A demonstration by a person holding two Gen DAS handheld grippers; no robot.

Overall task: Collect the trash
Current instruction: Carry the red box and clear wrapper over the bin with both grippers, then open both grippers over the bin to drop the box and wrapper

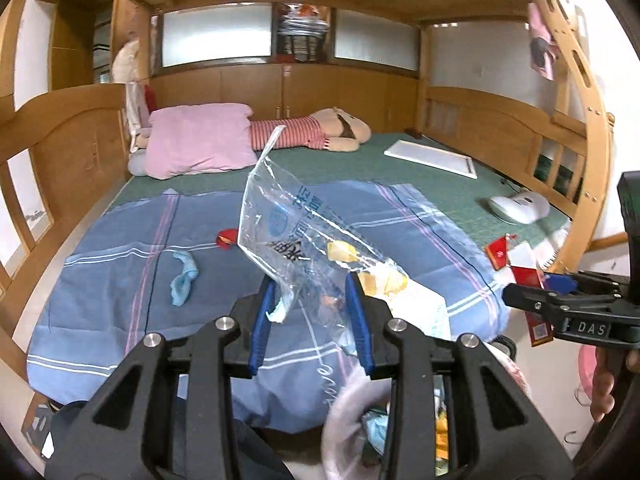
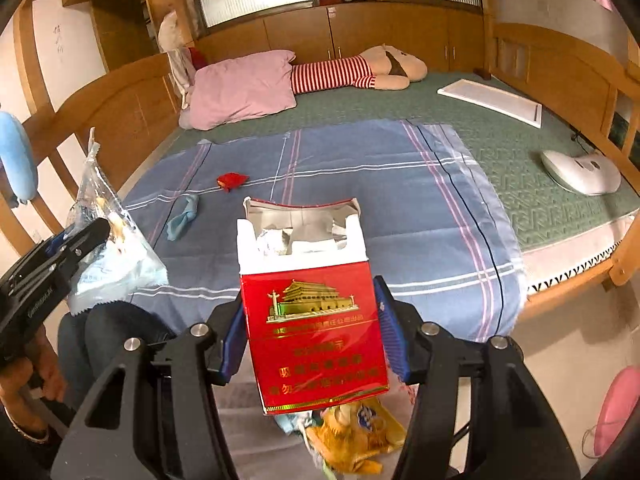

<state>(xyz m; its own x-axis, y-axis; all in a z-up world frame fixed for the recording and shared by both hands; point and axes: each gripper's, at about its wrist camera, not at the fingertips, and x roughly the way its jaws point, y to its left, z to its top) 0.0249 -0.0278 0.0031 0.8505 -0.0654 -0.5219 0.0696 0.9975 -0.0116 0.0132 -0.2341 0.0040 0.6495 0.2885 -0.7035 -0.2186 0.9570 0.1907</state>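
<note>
Blue cloth [image 2: 320, 208] mostly open (red scrap [image 2: 232, 181], blue scrap [image 2: 182, 216] at left).

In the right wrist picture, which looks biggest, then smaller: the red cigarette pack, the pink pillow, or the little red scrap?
1. Red cigarette pack, though it's nearest the camera.
2. Pink pillow.
3. Little red scrap.

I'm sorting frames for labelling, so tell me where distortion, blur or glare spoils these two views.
Left wrist view: fisheye bows the wooden bed frame; the clear plastic bag glints; the pale bag rim below the left gripper is smeared. Right wrist view: same bowing; the red cigarette pack in the right gripper is sharp, its lower print glossy and blurred.
</note>
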